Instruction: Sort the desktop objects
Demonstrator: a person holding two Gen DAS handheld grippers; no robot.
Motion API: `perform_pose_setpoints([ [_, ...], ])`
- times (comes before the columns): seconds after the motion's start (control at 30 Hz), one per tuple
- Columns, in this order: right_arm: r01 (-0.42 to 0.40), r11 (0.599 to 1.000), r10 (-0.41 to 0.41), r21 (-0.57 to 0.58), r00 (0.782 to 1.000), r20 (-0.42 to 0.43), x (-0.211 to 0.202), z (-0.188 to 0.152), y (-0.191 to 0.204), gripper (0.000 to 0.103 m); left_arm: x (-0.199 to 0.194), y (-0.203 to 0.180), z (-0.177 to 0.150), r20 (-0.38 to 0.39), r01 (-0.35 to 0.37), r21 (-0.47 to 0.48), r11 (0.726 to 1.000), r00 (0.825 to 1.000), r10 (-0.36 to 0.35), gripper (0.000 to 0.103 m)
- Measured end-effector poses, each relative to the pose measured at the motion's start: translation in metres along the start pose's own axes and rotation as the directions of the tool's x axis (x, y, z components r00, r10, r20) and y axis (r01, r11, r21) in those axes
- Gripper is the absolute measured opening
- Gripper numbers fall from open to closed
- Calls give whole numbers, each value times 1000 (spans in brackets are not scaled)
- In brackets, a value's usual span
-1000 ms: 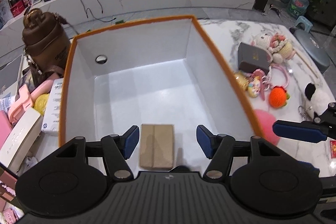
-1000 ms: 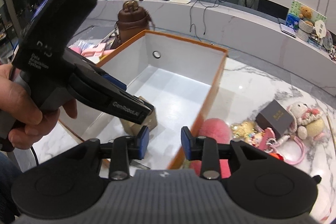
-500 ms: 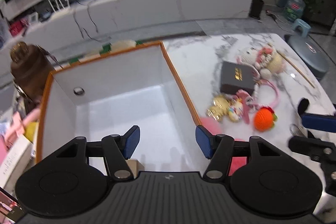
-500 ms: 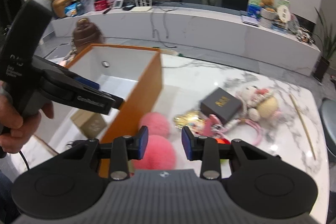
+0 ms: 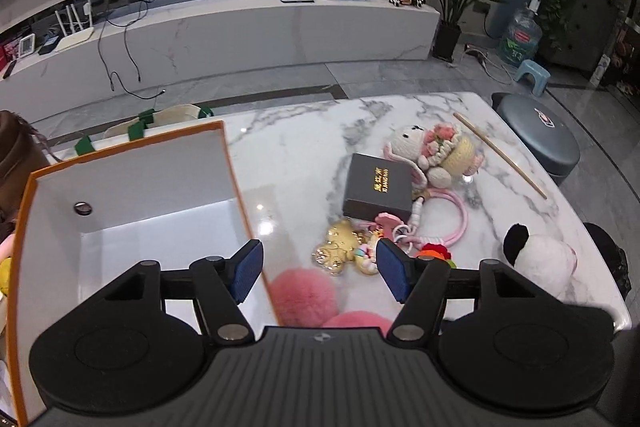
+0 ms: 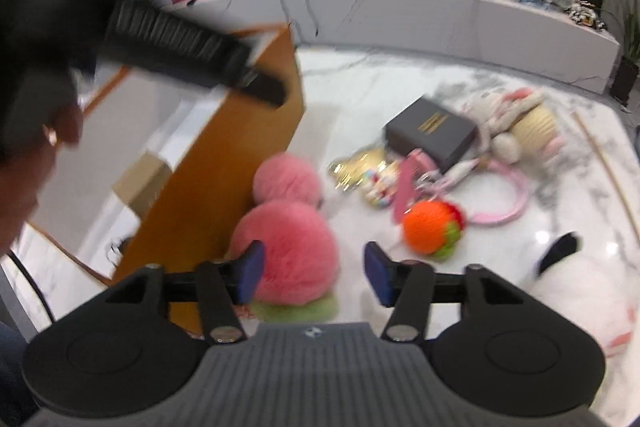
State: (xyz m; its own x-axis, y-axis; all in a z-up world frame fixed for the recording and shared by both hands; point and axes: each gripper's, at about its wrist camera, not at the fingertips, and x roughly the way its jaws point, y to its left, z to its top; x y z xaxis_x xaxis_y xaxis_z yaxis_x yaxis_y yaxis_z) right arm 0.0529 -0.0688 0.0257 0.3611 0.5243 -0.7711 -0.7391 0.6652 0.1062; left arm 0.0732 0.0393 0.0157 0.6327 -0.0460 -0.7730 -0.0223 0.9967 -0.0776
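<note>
An orange-rimmed white box [image 5: 224,163] stands at the left of the marble table; in the right wrist view [image 6: 224,163] a small cardboard box [image 6: 140,183] lies inside it. Toys lie to its right: two pink pompoms [image 5: 304,293] [image 6: 288,247], a dark gift box [image 5: 378,187] [image 6: 432,129], a gold bear charm [image 5: 340,247], an orange knitted fruit [image 6: 430,231], a crocheted doll [image 5: 432,151] and a panda plush [image 5: 536,259]. My left gripper [image 5: 318,271] is open and empty above the box's right wall. My right gripper [image 6: 312,273] is open and empty just above the nearer pompom.
A thin wooden stick [image 5: 500,155] lies at the table's far right edge. A round grey stool [image 5: 536,143] stands beyond it. A long white media bench [image 5: 240,27] runs behind the table. A brown bag [image 5: 16,155] stands left of the box.
Both grippers have swung right, away from the box interior toward the toys. My right gripper has opened wider and dropped close to the pink pompom. The right view is blurred by motion.
</note>
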Motion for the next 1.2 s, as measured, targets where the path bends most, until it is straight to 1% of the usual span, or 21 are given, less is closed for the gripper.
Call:
perform_pose_setpoints([
  [0.03,5,1000,-5,-10,1000,-7,6,-1,4,62,0,-1,-1,-2,1,-1,1000,1000,-1,73],
  [0.07,2,1000,-3,-11,1000,-12,11,-2,6,66,3,-1,-1,-9,2,-2,1000,1000,-2,73],
  [0.1,-2,1000,2,-11,1000,-15,14,-2,8,73,4,0,-1,-15,3,-1,1000,1000,-3,73],
  [0.13,-8,1000,8,-11,1000,-16,18,-2,11,75,4,-1,-2,-21,2,-1,1000,1000,-2,73],
  [0.2,-8,1000,8,-17,1000,-15,24,0,15,75,5,-1,-2,-18,1,8,1000,1000,-1,74],
  [0.27,24,999,-24,-21,1000,-10,31,3,17,75,6,0,-1,-17,4,8,1000,1000,-4,74],
  [0.33,33,999,-33,-18,999,-12,38,5,15,74,6,0,-1,-16,9,2,1000,1000,-9,75],
  [0.43,19,1000,-19,-5,999,-34,50,6,10,72,8,0,0,-27,27,-10,1000,999,-27,75],
  [0.47,11,1000,-11,-7,999,-45,54,5,10,63,10,-1,0,-34,33,-12,999,999,-33,75],
  [0.5,-3,1000,2,-8,999,-53,57,5,9,48,11,-2,-1,-40,35,-9,999,999,-35,75],
  [0.53,-21,1000,20,0,998,-61,58,5,8,46,13,-4,-1,-45,34,-1,999,998,-34,75],
  [0.67,2,1000,-2,6,997,-78,47,2,3,44,19,-10,-1,-62,41,5,999,997,-40,75],
  [0.8,25,999,-22,31,996,-92,28,-6,-15,44,31,-19,-2,-107,56,-15,998,993,-57,76],
  [0.87,40,998,-35,52,995,-96,19,-13,-27,44,35,-29,-5,-114,59,10,998,992,-58,76],
  [0.97,62,994,-52,86,992,-112,8,-24,-48,44,42,-51,-9,-109,39,72,997,994,-31,76],
  [1.03,73,993,-61,97,991,-122,3,-30,-57,44,47,-61,-10,-112,36,93,995,993,-26,75],
  [1.07,74,992,-62,99,990,-126,1,-33,-60,44,51,-68,-12,-113,38,101,994,993,-26,71],
  [1.2,80,990,-64,114,989,-132,-9,-43,-73,44,64,-86,-14,-102,34,122,992,995,-21,71],
])
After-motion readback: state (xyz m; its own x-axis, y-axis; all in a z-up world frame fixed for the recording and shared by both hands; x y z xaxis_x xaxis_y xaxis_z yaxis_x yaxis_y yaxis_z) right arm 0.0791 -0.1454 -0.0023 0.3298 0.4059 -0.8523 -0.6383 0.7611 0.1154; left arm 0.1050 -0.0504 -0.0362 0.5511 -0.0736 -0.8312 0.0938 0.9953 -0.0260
